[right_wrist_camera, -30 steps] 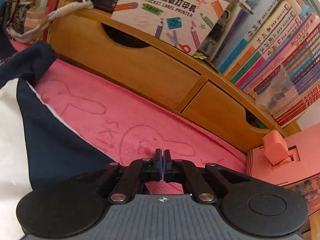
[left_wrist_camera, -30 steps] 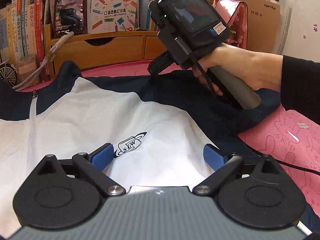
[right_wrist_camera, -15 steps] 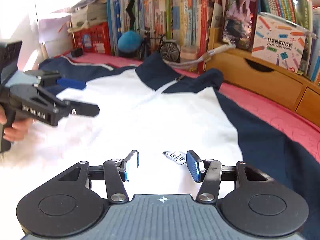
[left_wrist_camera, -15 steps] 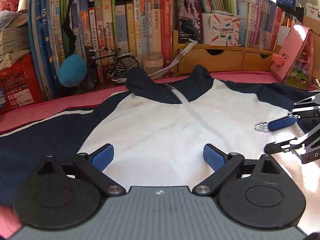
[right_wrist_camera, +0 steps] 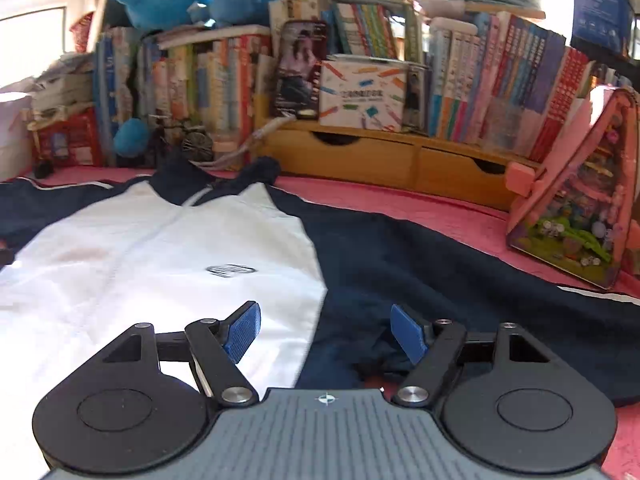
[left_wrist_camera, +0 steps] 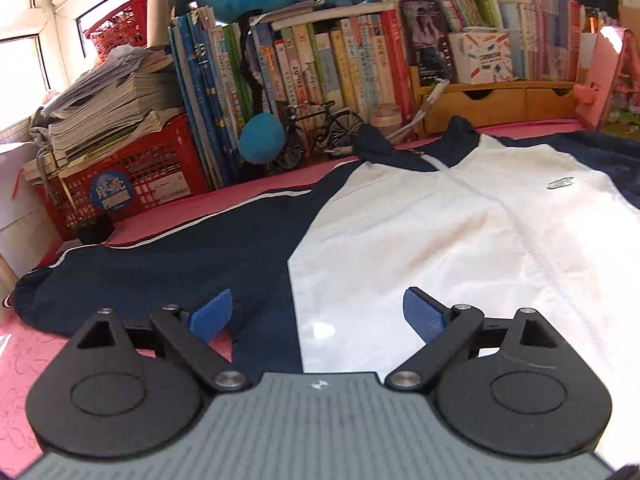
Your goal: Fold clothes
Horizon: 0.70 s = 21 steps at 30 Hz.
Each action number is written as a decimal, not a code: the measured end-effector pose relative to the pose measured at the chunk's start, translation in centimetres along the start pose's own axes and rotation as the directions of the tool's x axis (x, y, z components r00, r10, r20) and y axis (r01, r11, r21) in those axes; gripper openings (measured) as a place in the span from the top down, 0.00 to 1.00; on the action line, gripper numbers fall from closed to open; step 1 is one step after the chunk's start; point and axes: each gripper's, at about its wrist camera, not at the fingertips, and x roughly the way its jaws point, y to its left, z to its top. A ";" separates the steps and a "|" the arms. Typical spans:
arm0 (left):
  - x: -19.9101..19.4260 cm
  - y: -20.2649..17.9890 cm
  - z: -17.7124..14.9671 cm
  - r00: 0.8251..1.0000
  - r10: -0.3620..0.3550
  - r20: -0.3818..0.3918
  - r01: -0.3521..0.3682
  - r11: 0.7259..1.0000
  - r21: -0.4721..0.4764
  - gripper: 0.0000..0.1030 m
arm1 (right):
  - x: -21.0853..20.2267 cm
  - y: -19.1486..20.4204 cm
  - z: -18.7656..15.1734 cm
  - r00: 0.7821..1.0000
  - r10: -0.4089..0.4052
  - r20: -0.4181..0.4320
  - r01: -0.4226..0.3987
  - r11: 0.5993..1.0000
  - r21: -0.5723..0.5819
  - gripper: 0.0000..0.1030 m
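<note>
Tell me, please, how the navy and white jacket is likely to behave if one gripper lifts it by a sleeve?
The jacket lies flat with soft wrinkles, so it probably drapes limply rather than holding shape. Its white panel shines, suggesting smooth, somewhat slippery fabric; a shallow pinch may slide. The sleeve spreads long across the pink mat, so the body would likely drag behind.

The jacket (left_wrist_camera: 420, 240) is smooth cloth, its white panel faintly glossy and its navy sleeves matt, spread on a nappy pink cloth worktop (right_wrist_camera: 440, 212) before matt wooden drawers (right_wrist_camera: 360, 160).
</note>
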 end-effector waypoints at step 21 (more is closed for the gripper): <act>-6.8 -1.0 -10.5 0.918 -0.379 -0.112 0.394 0.901 0.183 0.00 | -11.8 7.7 -15.3 0.971 0.160 -0.179 -0.232 0.819 -0.525 0.00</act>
